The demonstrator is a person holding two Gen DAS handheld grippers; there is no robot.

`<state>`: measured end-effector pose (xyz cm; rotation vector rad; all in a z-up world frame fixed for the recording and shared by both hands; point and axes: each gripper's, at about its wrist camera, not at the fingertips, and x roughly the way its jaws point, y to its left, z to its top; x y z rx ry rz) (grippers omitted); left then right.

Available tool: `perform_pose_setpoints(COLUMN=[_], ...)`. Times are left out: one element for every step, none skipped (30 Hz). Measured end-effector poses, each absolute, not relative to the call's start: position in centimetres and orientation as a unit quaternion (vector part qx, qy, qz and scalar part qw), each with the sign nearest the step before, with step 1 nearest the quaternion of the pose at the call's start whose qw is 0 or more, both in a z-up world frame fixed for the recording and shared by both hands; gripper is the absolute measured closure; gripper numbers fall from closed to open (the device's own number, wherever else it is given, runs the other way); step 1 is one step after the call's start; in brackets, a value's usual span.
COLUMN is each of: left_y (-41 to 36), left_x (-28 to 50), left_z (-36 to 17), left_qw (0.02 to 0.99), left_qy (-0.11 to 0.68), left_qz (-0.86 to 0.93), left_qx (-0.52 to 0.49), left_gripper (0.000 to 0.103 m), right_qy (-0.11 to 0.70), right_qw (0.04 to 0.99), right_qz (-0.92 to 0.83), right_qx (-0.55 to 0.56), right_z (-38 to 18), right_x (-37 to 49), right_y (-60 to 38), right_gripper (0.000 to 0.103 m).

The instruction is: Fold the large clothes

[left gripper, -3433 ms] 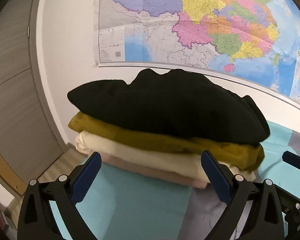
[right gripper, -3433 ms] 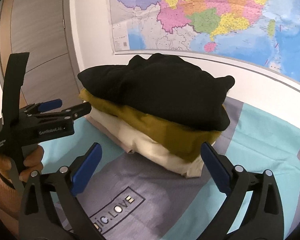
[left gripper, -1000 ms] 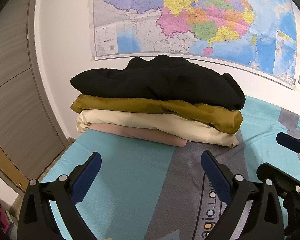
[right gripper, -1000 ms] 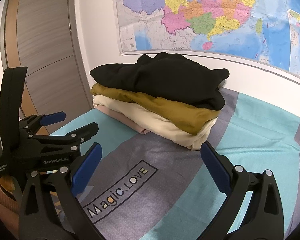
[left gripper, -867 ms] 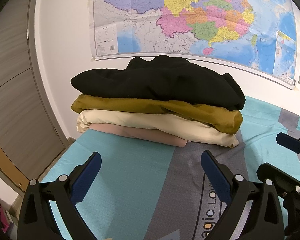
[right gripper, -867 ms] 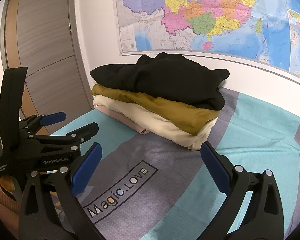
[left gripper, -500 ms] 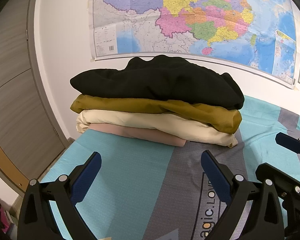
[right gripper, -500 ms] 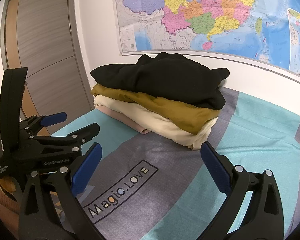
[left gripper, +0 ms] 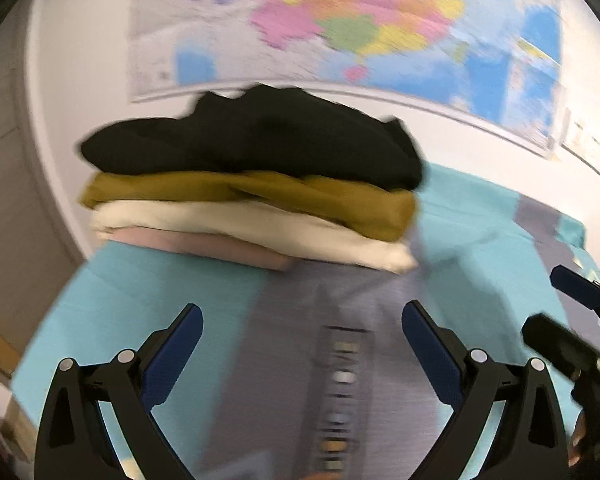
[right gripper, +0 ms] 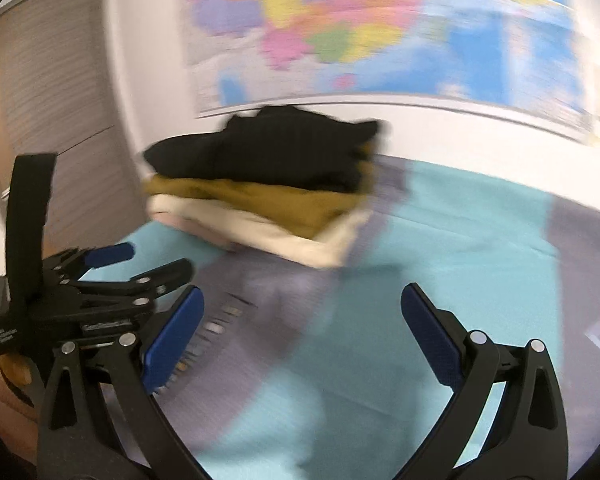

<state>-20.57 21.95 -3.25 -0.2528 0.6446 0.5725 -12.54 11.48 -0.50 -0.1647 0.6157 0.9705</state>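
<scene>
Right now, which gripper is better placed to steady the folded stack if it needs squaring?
Probably the left gripper: open and empty, facing the stack head-on. The right gripper, also open, sees it off to its left.

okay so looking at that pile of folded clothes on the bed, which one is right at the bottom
The pale pink garment. It lies directly on the bed cover, under the cream one, the mustard one and the black one on top.
</scene>
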Motion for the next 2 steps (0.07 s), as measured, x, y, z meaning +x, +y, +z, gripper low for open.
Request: perform_pose_setpoints(left_y=[21.2, 19.9], left_x=[-19.8, -18.6], left_z=[-3.4, -3.5], left_qw=[0.902, 0.906], left_qy=[0.319, 0.326], left_qz=[0.265, 0.247], left_qx=[-0.119, -0.113], left_gripper=[0.007, 0.007], right_qy=[0.299, 0.313], right_qw=[0.847, 0.859], right_qz=[0.432, 0.396], right_qx=[-0.079, -0.081], right_z=[-0.8, -1.2], right_x=[-11.9, -11.0], right_y=[10.1, 8.3], right_gripper=[0.006, 0.006])
